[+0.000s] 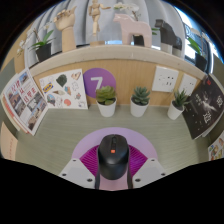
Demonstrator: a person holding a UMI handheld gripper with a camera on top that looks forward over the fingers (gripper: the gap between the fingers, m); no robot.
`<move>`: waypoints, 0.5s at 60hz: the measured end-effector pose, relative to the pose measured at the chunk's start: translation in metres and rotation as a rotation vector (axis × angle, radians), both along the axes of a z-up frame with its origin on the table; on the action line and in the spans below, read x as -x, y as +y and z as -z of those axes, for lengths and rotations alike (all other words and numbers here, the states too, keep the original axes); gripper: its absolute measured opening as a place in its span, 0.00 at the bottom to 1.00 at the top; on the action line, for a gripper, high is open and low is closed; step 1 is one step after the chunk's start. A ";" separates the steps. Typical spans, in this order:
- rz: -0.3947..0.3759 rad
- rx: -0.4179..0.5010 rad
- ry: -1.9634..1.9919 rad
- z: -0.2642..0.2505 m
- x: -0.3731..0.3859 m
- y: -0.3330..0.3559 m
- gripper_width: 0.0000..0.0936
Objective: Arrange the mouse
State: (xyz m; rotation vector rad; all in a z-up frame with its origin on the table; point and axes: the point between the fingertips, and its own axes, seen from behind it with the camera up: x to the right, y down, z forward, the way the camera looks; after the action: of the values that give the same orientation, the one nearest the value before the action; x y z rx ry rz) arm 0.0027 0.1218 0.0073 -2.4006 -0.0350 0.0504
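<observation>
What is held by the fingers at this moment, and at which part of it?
The black mouse is between the two fingers, whose pink pads press its left and right sides near the middle. It lies over the round purple mat.

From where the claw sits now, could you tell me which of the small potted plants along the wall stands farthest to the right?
The potted plant beside the dark poster; the other two stand together nearer the purple disc.

Black mouse point(113, 157), orange scroll wheel, flat on round purple mat, between tongs' fingers.
</observation>
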 end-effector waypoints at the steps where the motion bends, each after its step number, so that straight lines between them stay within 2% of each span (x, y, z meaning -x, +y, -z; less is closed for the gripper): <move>1: -0.004 0.009 0.001 0.006 0.000 -0.003 0.40; 4: -0.017 0.042 0.005 0.020 0.001 -0.011 0.40; 6: -0.006 0.004 0.018 0.017 0.001 -0.007 0.40; 9: 0.018 -0.005 0.050 0.018 0.001 -0.008 0.40; 15: 0.018 0.000 0.055 0.019 0.001 -0.009 0.42; 26: -0.001 0.019 0.040 0.021 0.002 -0.008 0.55; 28: -0.015 0.027 0.034 0.020 0.005 -0.010 0.61; 30: -0.028 0.045 0.027 0.020 0.007 -0.014 0.71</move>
State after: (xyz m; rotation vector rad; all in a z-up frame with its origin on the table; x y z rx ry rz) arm -0.0040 0.1077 -0.0132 -2.4444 -0.0553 0.0970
